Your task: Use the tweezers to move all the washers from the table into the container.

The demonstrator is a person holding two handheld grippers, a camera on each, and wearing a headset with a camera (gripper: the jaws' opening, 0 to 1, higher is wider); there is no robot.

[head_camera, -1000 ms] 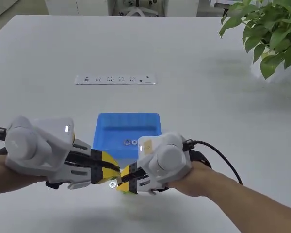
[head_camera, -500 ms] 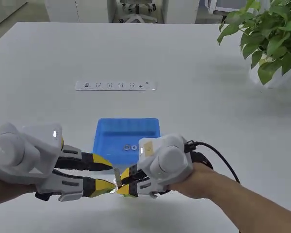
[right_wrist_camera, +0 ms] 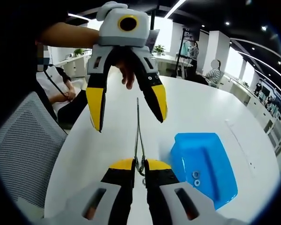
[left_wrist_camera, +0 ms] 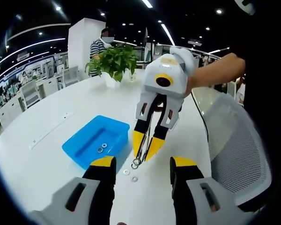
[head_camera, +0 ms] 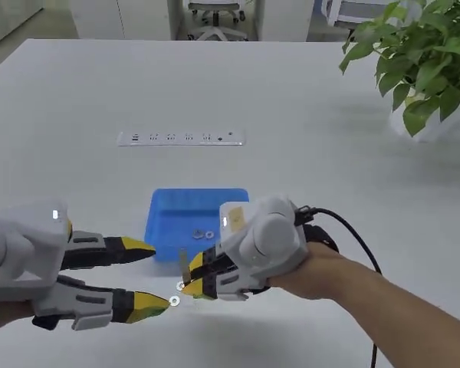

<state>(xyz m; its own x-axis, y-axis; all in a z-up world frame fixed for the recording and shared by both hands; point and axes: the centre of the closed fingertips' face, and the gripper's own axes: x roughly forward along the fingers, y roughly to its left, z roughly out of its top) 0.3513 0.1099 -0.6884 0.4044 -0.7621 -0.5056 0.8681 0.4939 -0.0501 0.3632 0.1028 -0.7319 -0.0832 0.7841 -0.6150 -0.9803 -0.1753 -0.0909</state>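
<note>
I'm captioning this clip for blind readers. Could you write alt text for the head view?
The right hand-held gripper, shut on tweezers, holds them near loose washers on the white table beside a blue container holding two washers. The left hand-held gripper is open next to it. A power strip and plant lie beyond.

In the head view the right gripper [head_camera: 190, 279] hides most of the tweezers [head_camera: 184, 265] and the near right corner of the container [head_camera: 169, 218]. The picture's left side cuts off the left gripper [head_camera: 158, 274], and its right side the plant [head_camera: 414, 61]. Whether the tweezers' tips grip a washer [left_wrist_camera: 135, 164] is too small to tell.
</note>
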